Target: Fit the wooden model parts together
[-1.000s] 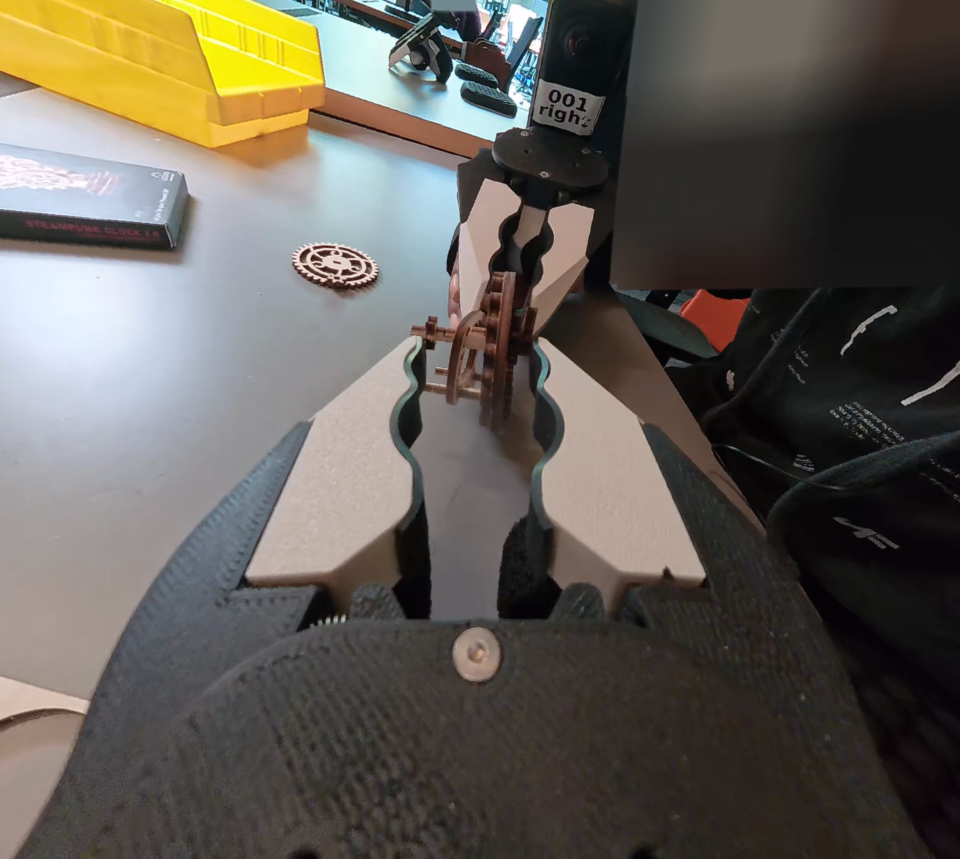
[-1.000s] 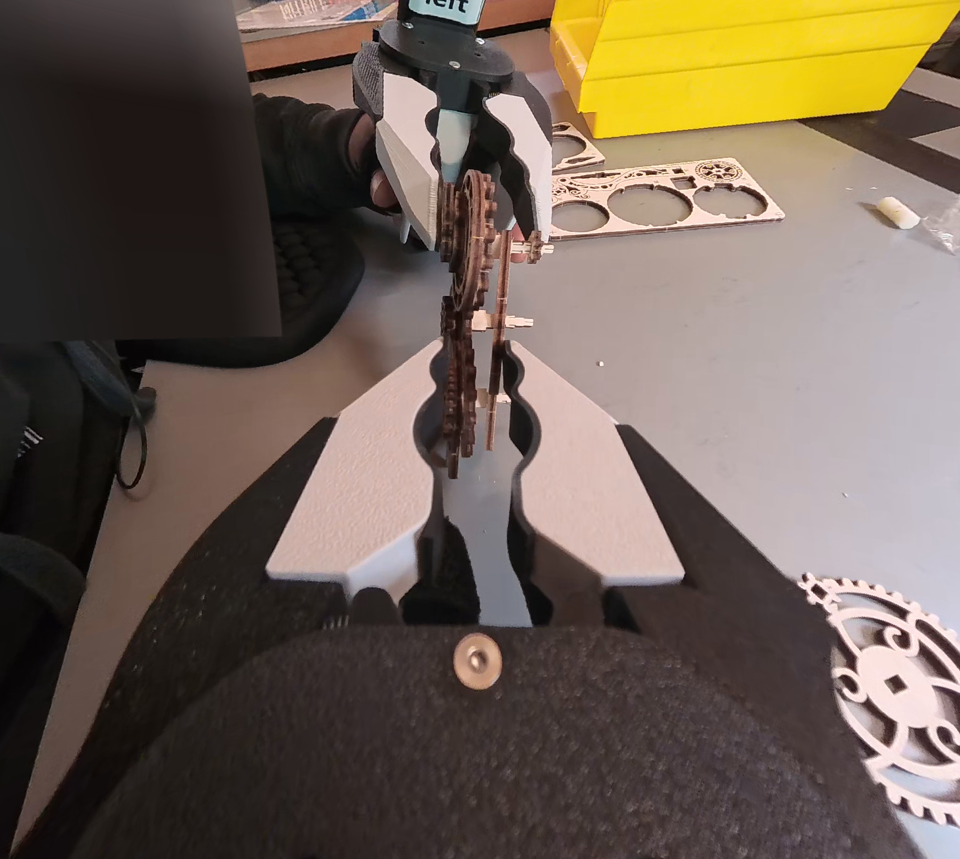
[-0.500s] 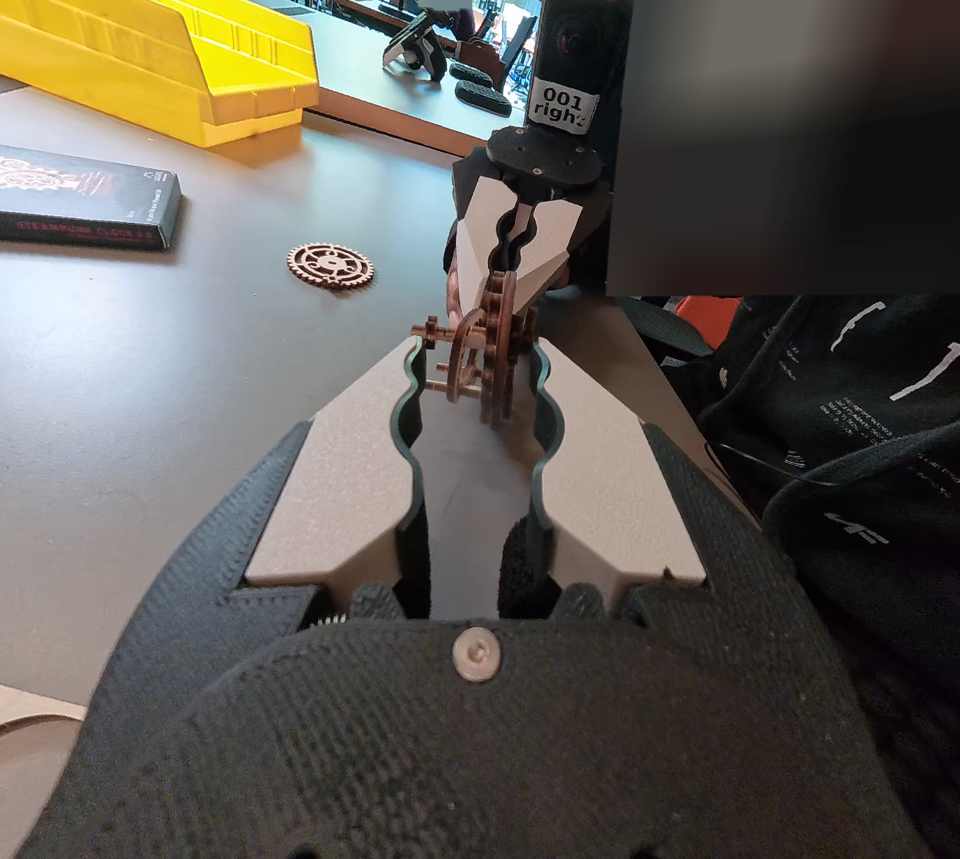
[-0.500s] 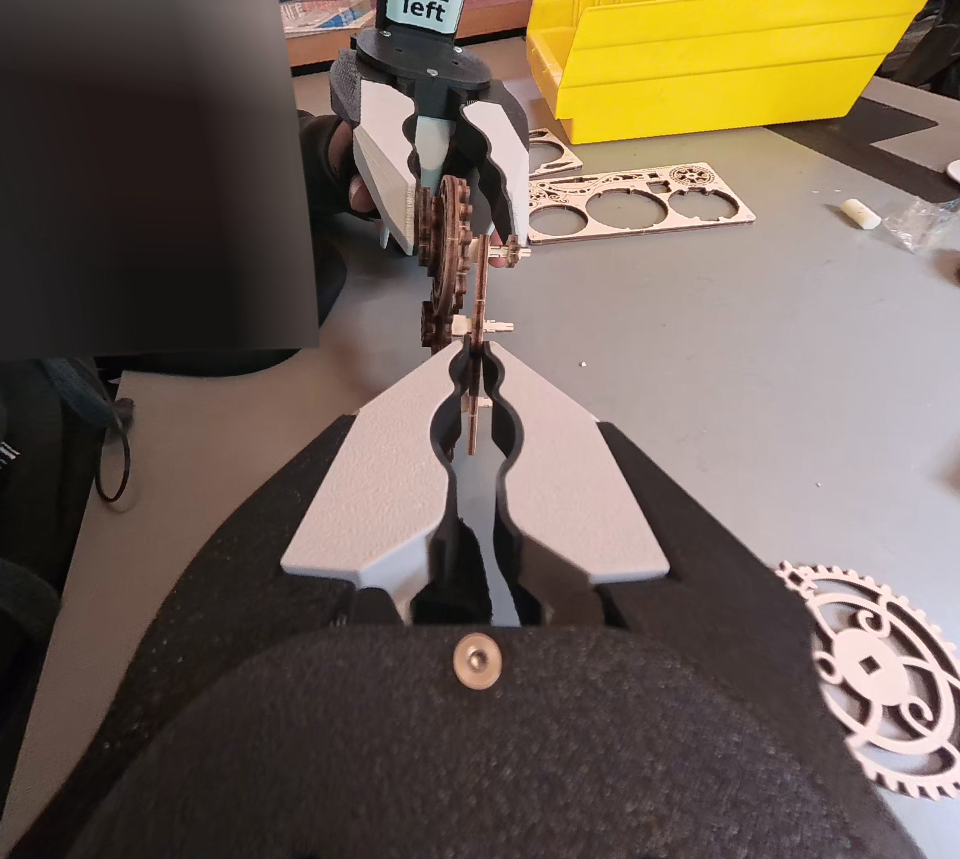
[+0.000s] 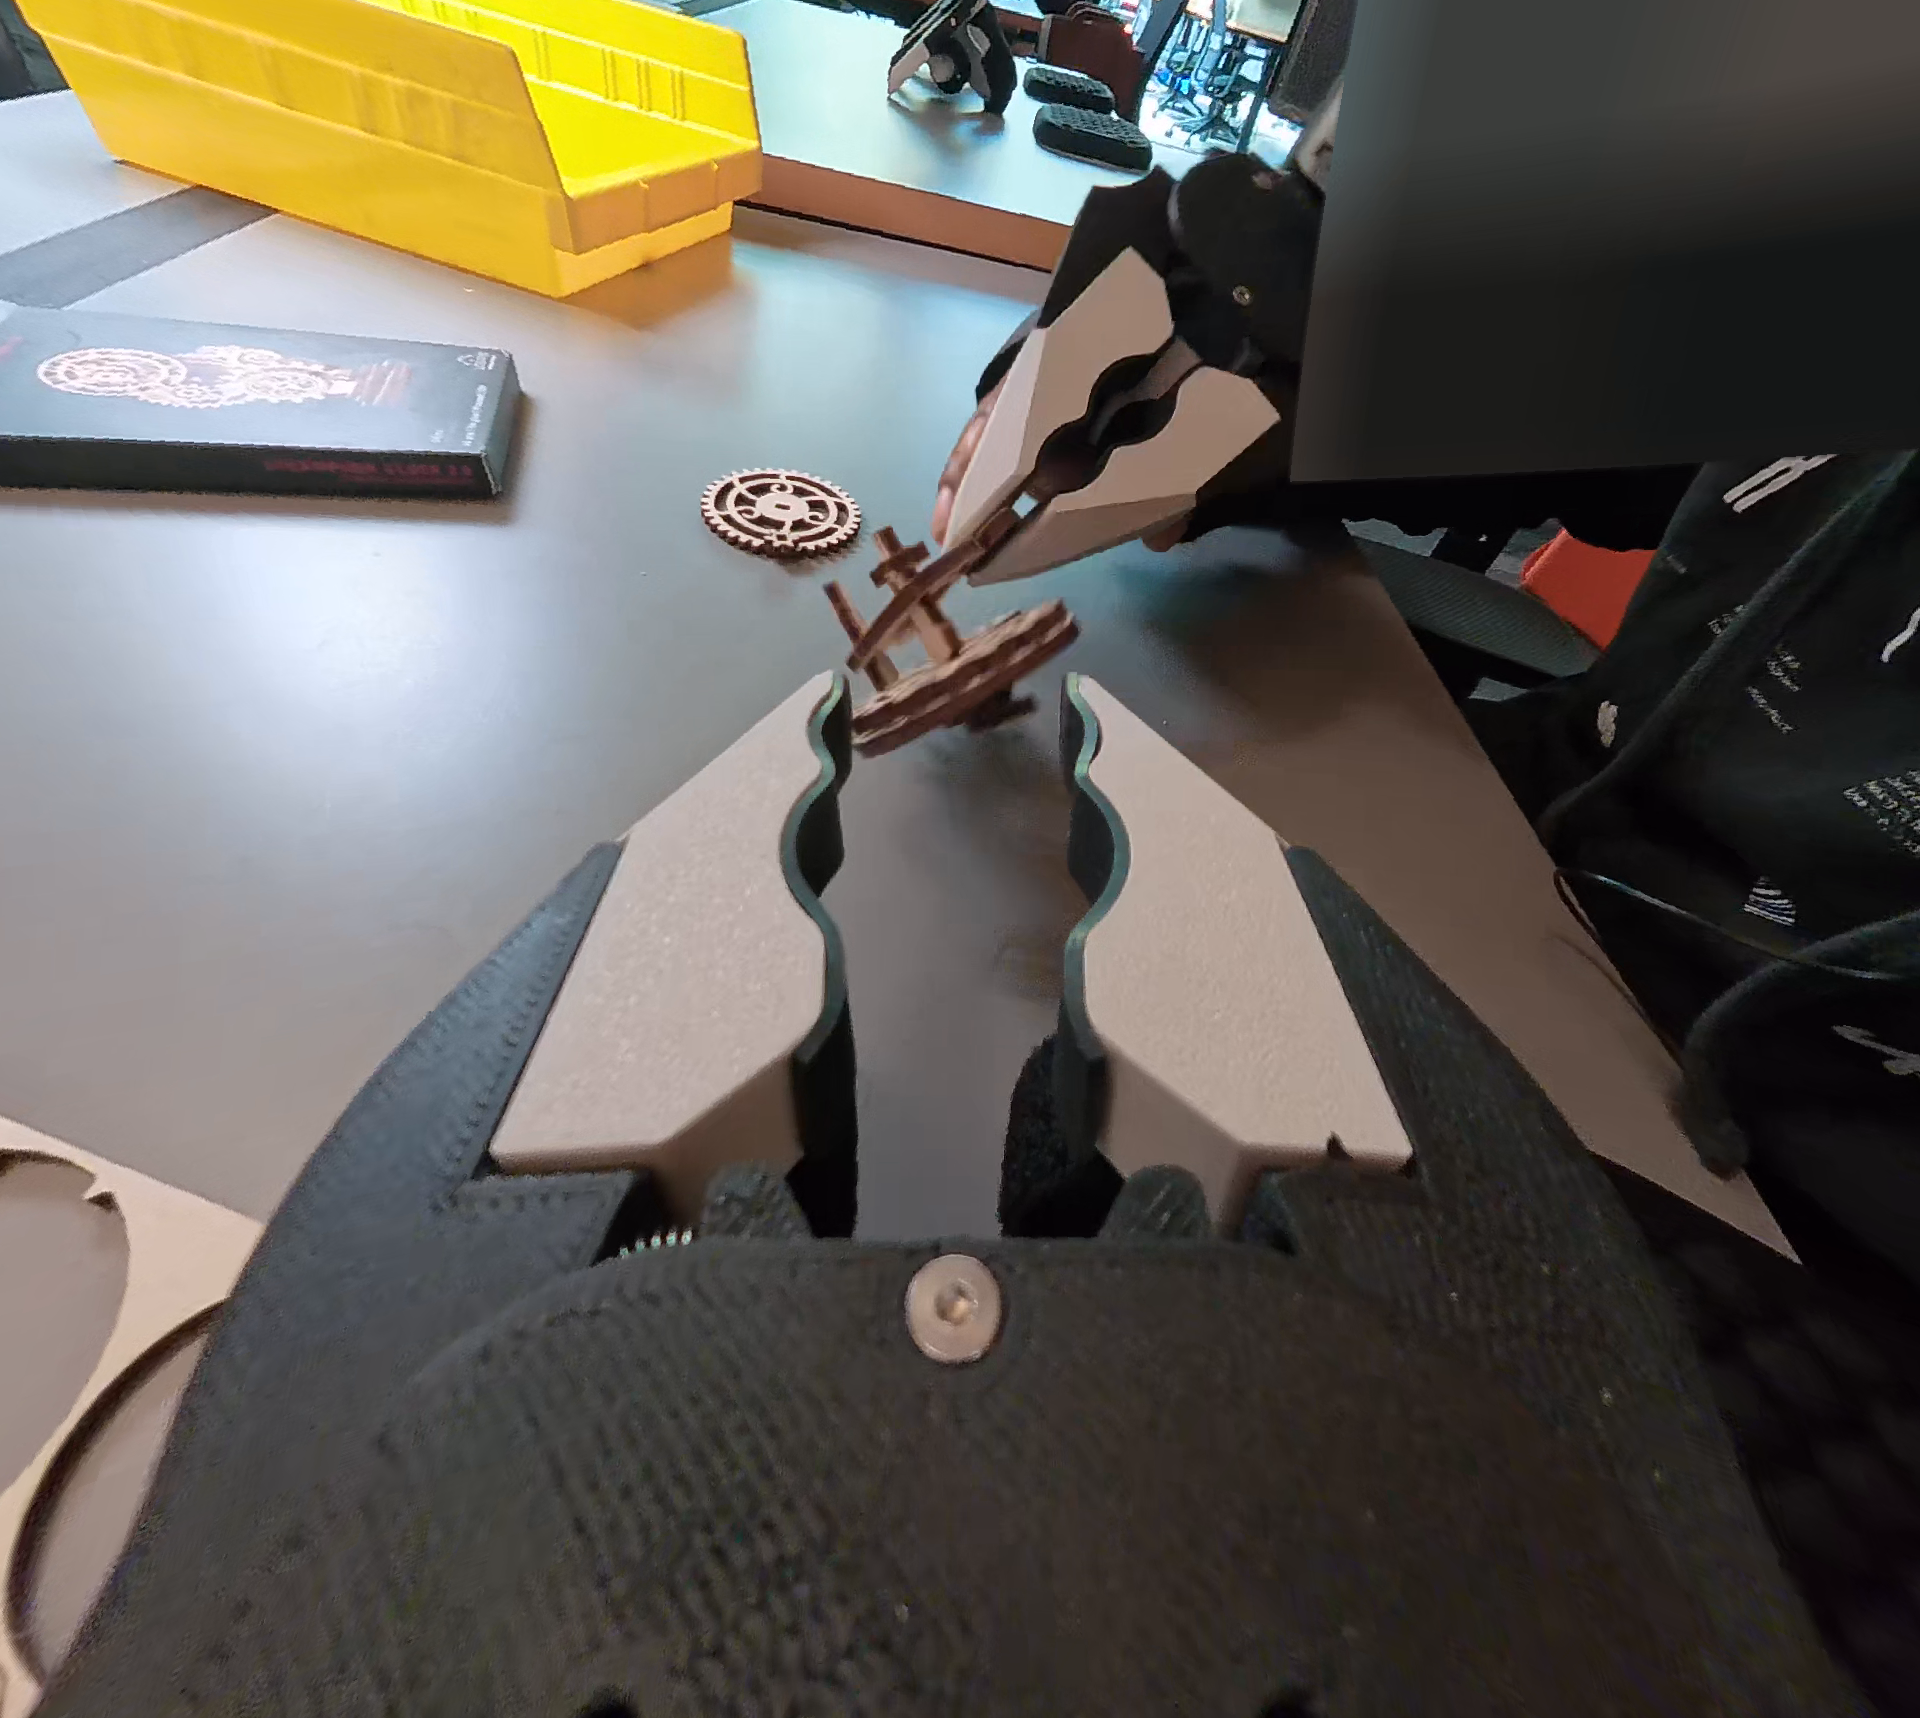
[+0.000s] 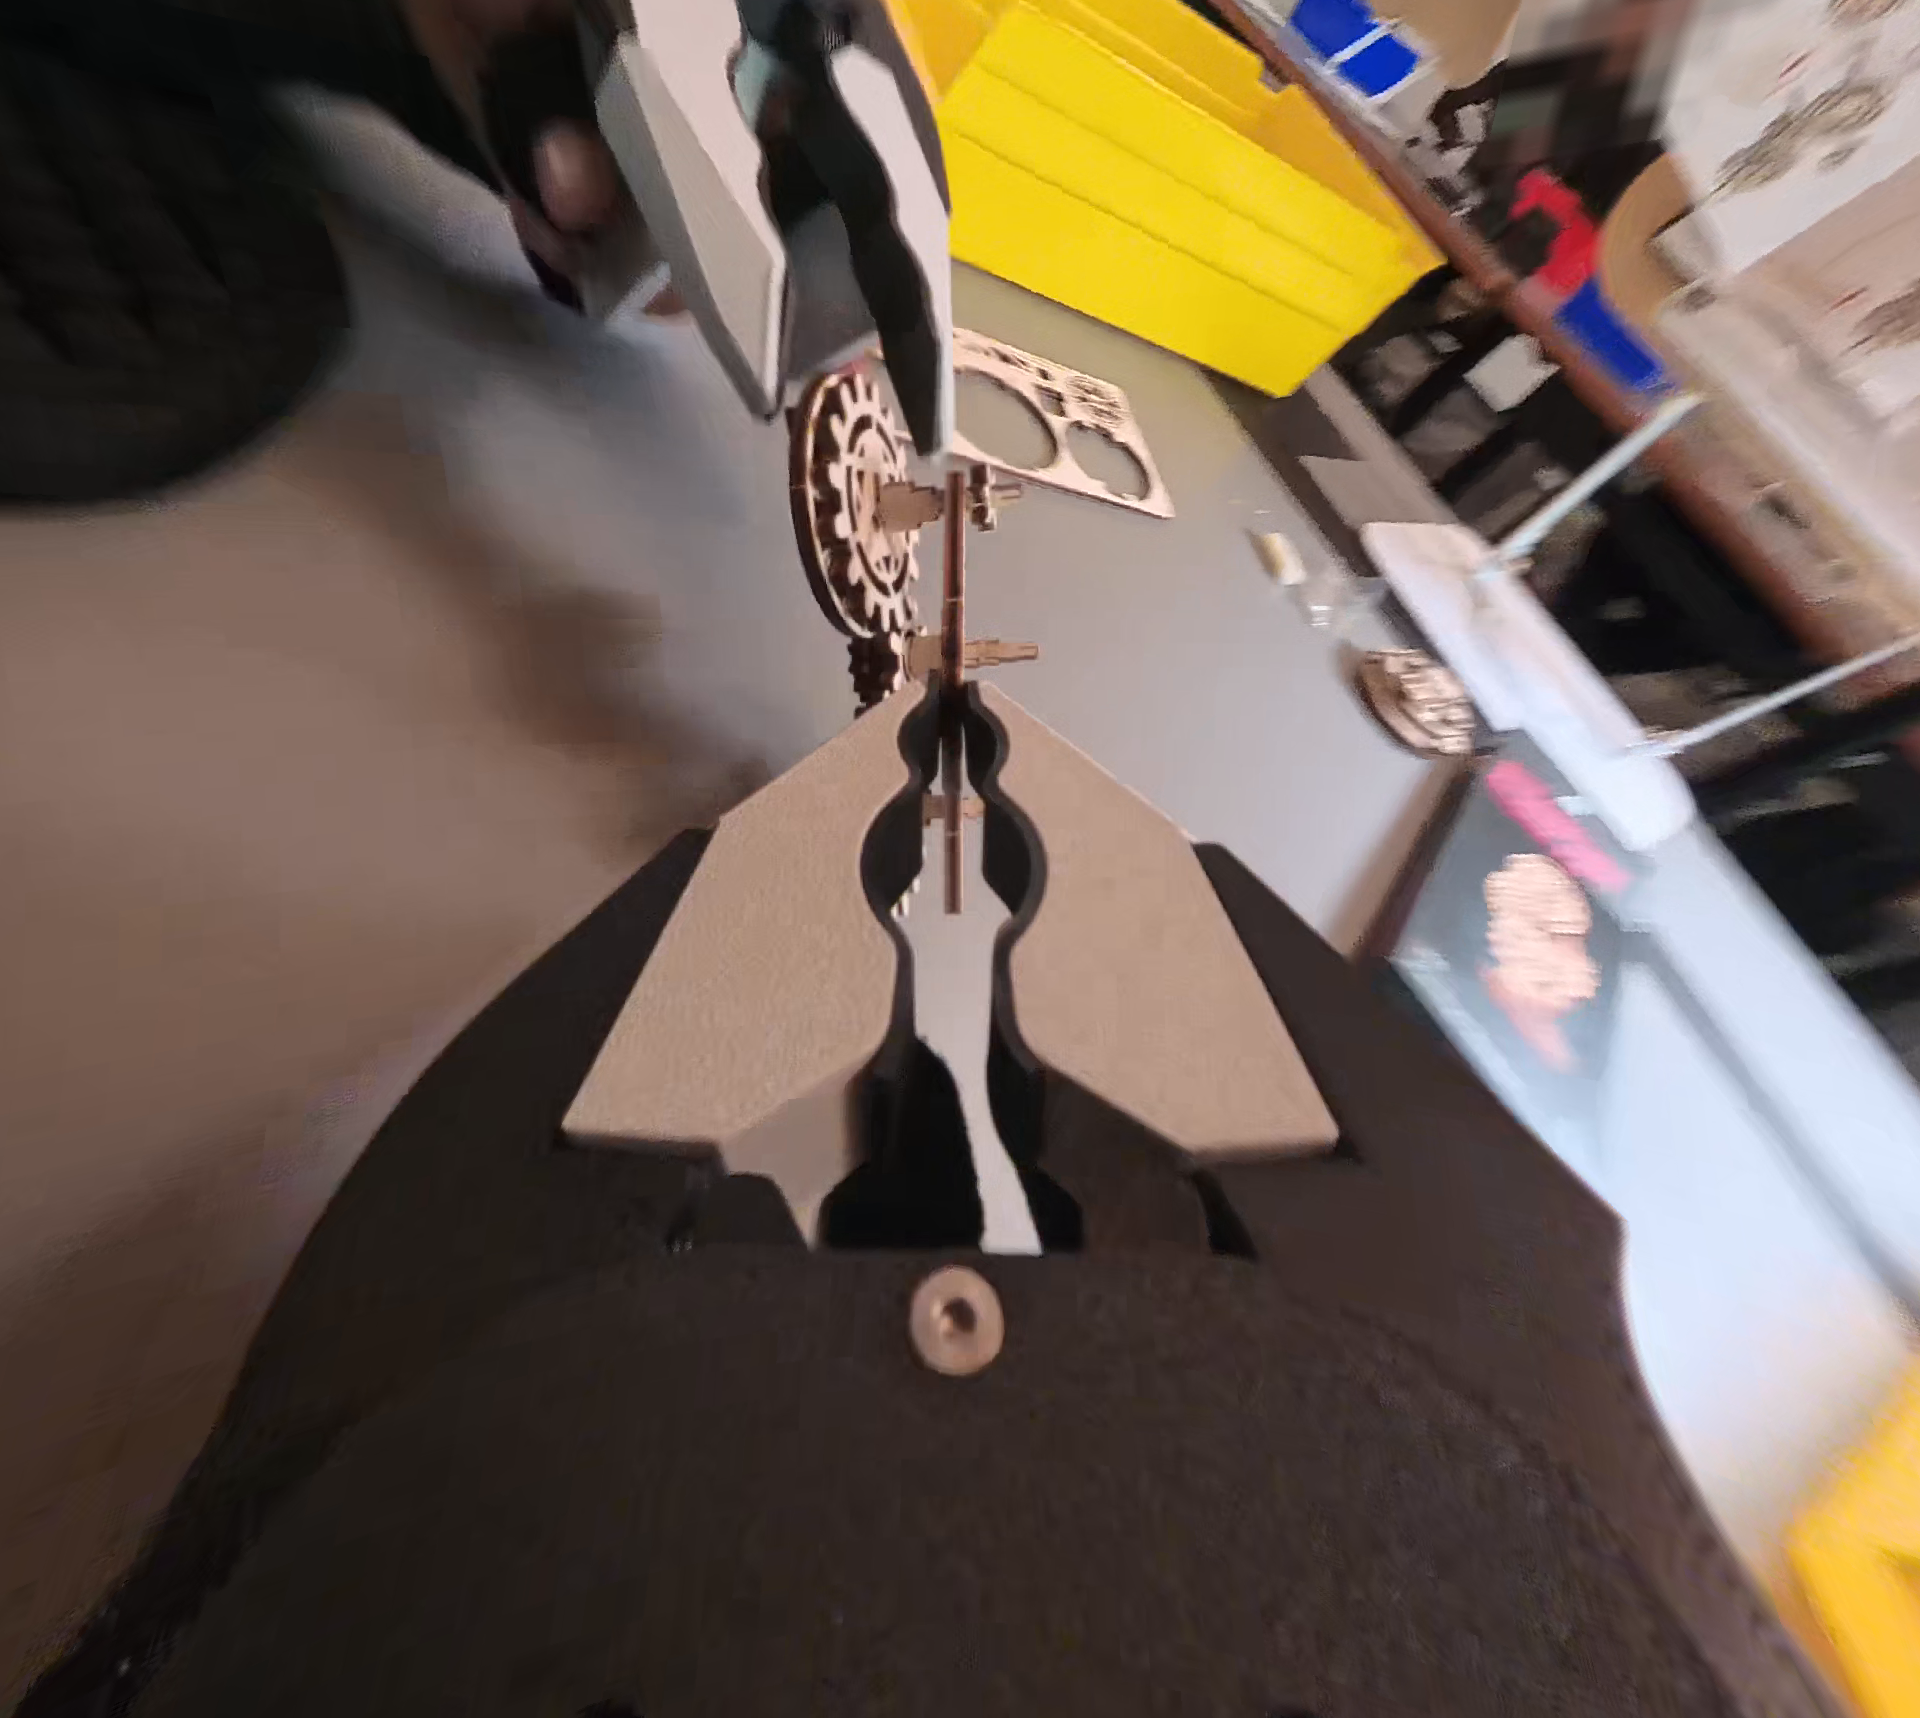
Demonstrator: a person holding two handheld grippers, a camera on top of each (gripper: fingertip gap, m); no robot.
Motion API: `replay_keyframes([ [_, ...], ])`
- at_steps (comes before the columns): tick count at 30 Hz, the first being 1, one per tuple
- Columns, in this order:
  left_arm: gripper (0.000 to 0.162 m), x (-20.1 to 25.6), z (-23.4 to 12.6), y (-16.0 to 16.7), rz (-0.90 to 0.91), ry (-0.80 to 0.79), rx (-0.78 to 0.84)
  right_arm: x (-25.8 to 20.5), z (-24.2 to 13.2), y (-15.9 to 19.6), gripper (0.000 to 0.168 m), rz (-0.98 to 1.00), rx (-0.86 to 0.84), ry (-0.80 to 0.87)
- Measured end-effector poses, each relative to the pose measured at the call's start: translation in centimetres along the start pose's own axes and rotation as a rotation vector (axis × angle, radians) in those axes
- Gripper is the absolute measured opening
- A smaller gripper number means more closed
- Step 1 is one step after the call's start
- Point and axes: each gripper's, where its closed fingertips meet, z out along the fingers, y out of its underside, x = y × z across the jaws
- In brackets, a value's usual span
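Note:
The wooden gear assembly [image 5: 961,676], dark stacked gears pinned to a thin curved frame, hangs tilted just above the table. My right gripper [image 5: 975,554] is shut on the frame's upper end. In the right wrist view the right gripper [image 6: 951,702] pinches the thin frame plate [image 6: 953,588], with the gears [image 6: 852,515] to its left. My left gripper [image 5: 951,710] is open, its tips either side of the gears' near edge, not clamping them. From the right wrist view the left gripper [image 6: 847,421] hovers over the gears, jaws apart.
A loose wooden gear [image 5: 781,515] lies on the table beyond the assembly. A black box [image 5: 249,411] and a yellow bin [image 5: 395,68] are to the left. A punched-out wooden sheet [image 6: 1049,442] lies behind. The person's dark sleeve [image 5: 1714,785] is at the right edge.
My left gripper has opened and let go of the gears. My right gripper has rolled over and carried the assembly from upright to tilted, gears nearly flat.

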Motion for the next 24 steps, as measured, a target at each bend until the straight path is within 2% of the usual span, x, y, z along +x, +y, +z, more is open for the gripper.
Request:
replay_keyframes([
  [2, 0.039, -0.2, -0.2, 0.1, -0.006, -0.011, -0.018, 0.5, 0.0, 0.6, 0.001, -0.182, -0.069, 0.083],
  [5, 0.039, -0.4, 0.2, 1.4, 0.0, -0.036, -0.1, -0.9, 0.5, 2.1, 0.001, -0.43, -0.169, 0.104],
  [8, 0.039, -0.1, 0.8, 2.9, 0.042, -0.053, -0.188, -2.6, 0.7, 2.5, 0.008, -0.512, -0.192, 0.064],
  [12, 0.034, 0.0, 1.6, 4.0, 0.103, -0.098, -0.264, -3.7, -0.4, 1.5, 0.028, -0.453, -0.169, -0.039],
  [15, 0.031, 0.1, 2.0, 4.3, 0.143, -0.12, -0.289, -3.5, -1.6, -0.7, 0.026, -0.253, -0.114, -0.148],
  [17, 0.027, 0.0, 2.2, 4.6, 0.171, -0.138, -0.311, -2.6, -1.7, -1.4, 0.016, -0.17, -0.122, -0.216],
  [24, 0.021, -0.6, 2.3, 5.4, 0.239, -0.185, -0.369, -1.7, 0.6, -0.1, 0.013, -0.175, -0.277, -0.521],
])
